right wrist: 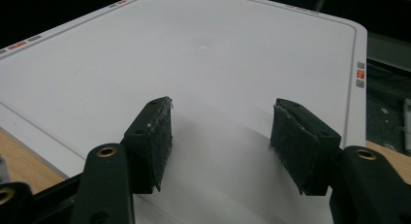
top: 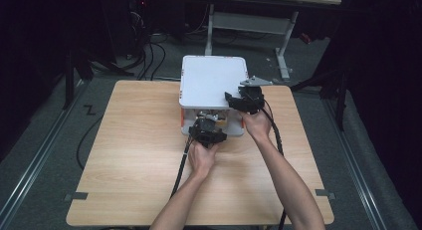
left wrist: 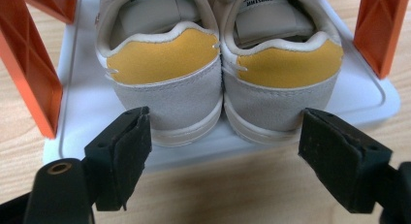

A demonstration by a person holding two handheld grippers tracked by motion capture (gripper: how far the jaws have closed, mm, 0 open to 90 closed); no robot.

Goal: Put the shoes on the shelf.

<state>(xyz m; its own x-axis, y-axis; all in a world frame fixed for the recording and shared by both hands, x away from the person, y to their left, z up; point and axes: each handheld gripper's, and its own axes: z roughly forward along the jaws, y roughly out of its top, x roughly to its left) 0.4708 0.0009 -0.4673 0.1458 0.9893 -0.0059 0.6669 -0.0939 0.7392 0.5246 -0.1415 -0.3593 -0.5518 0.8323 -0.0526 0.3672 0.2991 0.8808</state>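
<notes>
A pair of grey shoes with yellow heel patches stands heels-outward on the white lower tray [left wrist: 82, 117] of a small rack: the left shoe [left wrist: 165, 73] and the right shoe [left wrist: 286, 73] touch side by side. My left gripper [left wrist: 225, 124] is open just behind the heels, its jaws wide enough to span both. From above, that left gripper [top: 206, 123] is at the rack's front opening, where the shoes [top: 211, 114] barely show. My right gripper [right wrist: 223, 112] is open and empty over the rack's white top panel [right wrist: 218, 49], near its front right corner [top: 231, 98].
Orange posts [left wrist: 29, 73] [left wrist: 380, 30] flank the shoes and carry the top panel [top: 209, 75]. The rack stands at the far middle of a wooden table [top: 139, 140]. Cables trail from both grippers toward the person. A desk frame [top: 249, 21] and floor cables lie beyond.
</notes>
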